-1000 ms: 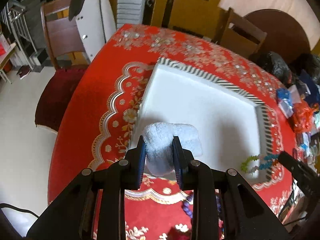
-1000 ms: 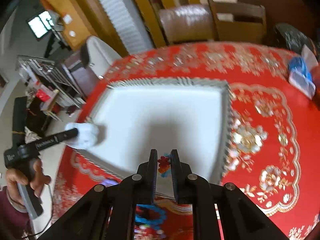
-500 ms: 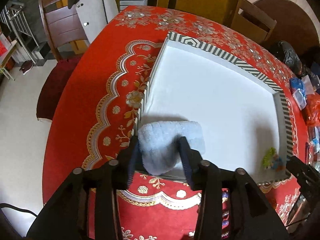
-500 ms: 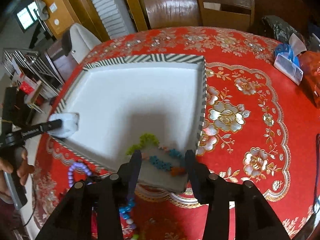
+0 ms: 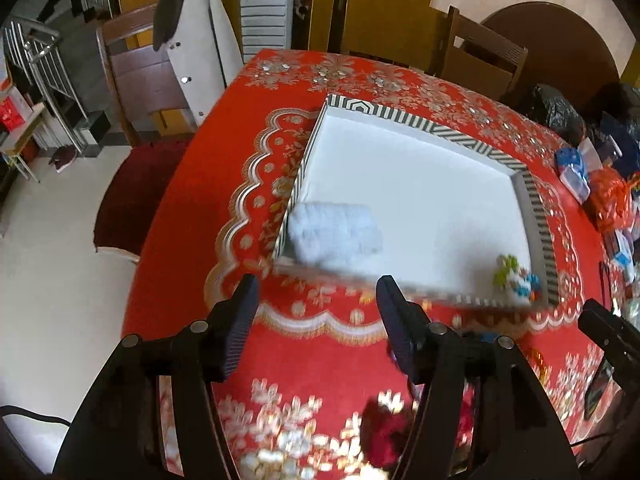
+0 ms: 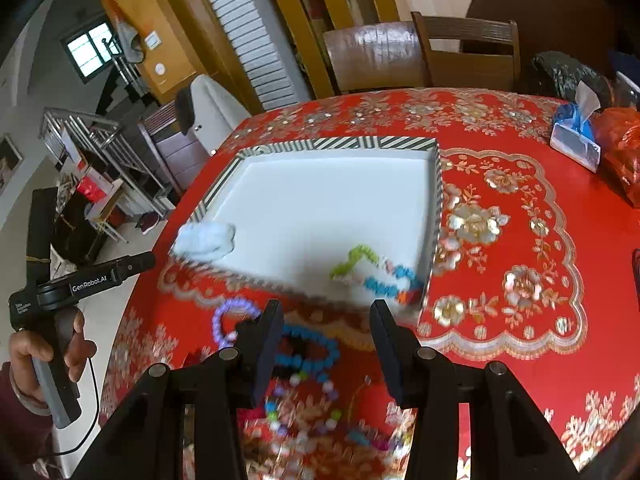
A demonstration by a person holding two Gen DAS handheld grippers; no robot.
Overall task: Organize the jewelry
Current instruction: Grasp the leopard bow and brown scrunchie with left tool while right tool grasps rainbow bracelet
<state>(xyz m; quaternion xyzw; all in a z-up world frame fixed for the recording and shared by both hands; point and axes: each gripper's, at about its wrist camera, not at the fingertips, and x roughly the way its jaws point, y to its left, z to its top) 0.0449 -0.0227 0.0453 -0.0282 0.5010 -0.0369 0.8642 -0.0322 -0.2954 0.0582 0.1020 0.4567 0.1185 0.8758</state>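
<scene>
A white tray with a striped rim [image 5: 440, 132] sits on the red tablecloth. In its near left corner lies a fluffy white cloth [image 5: 334, 236], free of any grip. My left gripper [image 5: 318, 296] hovers just short of the tray's near rim, its jaws opening with nothing between them. A multicoloured bead necklace [image 6: 372, 276] lies in the tray's near right corner. My right gripper [image 6: 326, 314] stands open and empty in front of that corner. Below it on the cloth lie a purple bracelet [image 6: 234, 312], a blue bracelet [image 6: 316, 356] and a blurred heap of mixed beads [image 6: 304, 412].
A tissue pack [image 6: 576, 136] and a red bag [image 6: 624, 152] sit at the table's far right. Wooden chairs [image 6: 468, 56] stand behind the table, and a chair with a white coat [image 5: 200, 52] stands at the left. A hand [image 6: 40, 356] holds the left gripper's handle.
Both grippers opened and drew back from the tray. The left one let go of the white cloth, and the right one let go of the bead necklace, now lying in the tray.
</scene>
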